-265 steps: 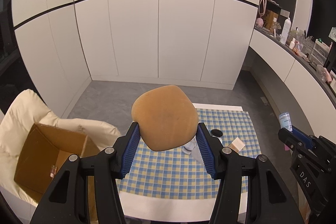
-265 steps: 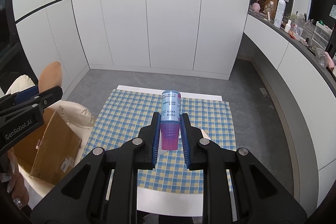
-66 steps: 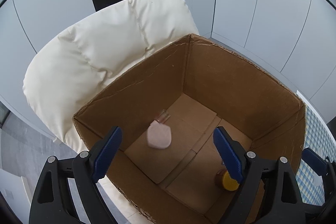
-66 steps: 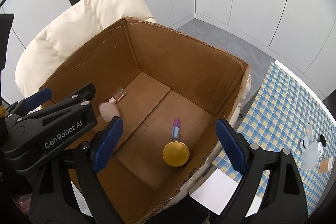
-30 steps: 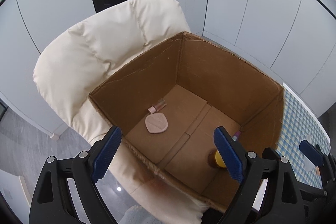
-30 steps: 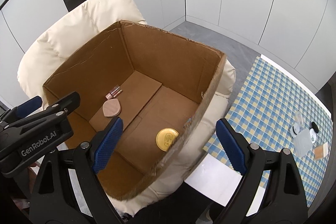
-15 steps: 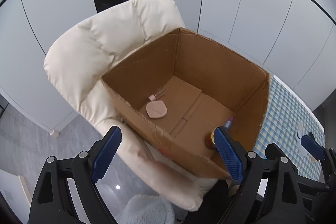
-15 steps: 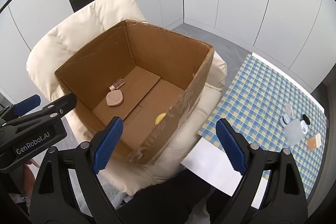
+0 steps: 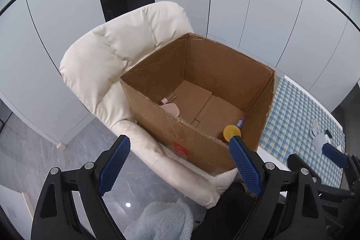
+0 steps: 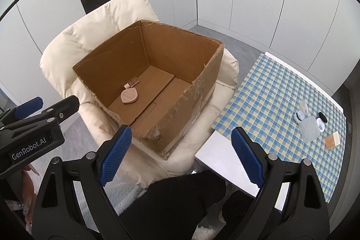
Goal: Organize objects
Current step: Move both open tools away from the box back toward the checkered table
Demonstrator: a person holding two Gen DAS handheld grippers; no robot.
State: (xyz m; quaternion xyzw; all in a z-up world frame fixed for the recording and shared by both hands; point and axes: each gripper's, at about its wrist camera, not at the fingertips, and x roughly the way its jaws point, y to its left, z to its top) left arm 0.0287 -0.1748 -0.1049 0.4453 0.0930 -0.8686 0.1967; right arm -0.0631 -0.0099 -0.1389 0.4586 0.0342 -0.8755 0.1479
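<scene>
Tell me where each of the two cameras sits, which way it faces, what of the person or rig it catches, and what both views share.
Left wrist: on the left gripper, angled down at the cardboard box on the cream chair; own open blue fingers, the right gripper's tip at the right edge.
Right wrist: on the right gripper, angled down over the box's near corner and the checkered table; own open fingers, the left gripper at left, dark-clothed legs.
Shared: box, chair, pink puff, table.
</scene>
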